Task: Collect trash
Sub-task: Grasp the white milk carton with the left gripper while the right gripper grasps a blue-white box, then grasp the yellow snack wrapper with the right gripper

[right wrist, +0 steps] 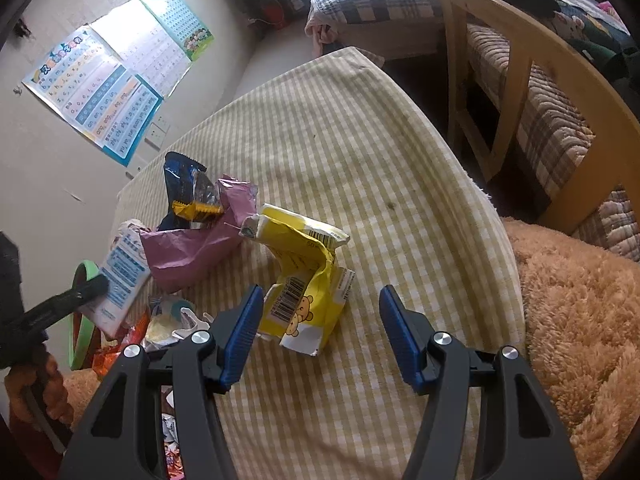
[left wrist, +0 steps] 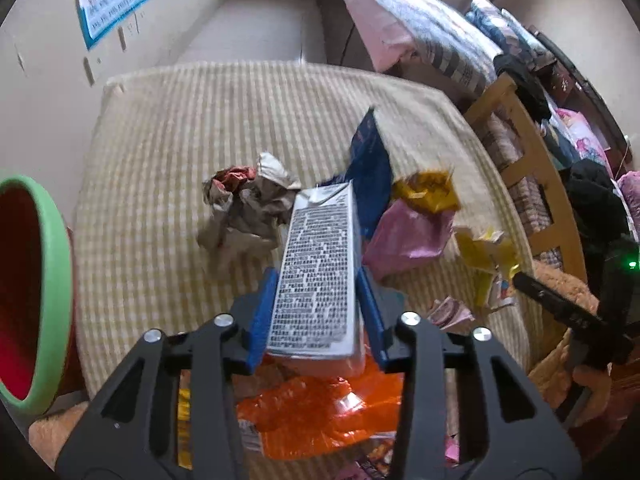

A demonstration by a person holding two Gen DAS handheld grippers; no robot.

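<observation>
My left gripper (left wrist: 316, 300) is shut on a white drink carton (left wrist: 316, 264) with dense black print, its blue pads pressing both long sides, above the checked tablecloth (left wrist: 168, 152). The same carton (right wrist: 122, 276) shows at the left of the right wrist view, in the other gripper's dark fingers. My right gripper (right wrist: 320, 292) stands open over a crushed yellow box (right wrist: 304, 280) with a bear picture and barcodes. The box lies between the pads, nearer the left one. Further trash lies around: crumpled paper (left wrist: 244, 208), a blue wrapper (left wrist: 370, 160), a pink bag (left wrist: 408, 232) and an orange wrapper (left wrist: 320, 412).
A red bin with a green rim (left wrist: 36, 280) stands at the table's left edge. A wooden chair (right wrist: 520, 92) with a checked cushion is at the right, a fuzzy brown plush (right wrist: 580, 320) beside the table. Posters (right wrist: 104, 96) hang on the wall.
</observation>
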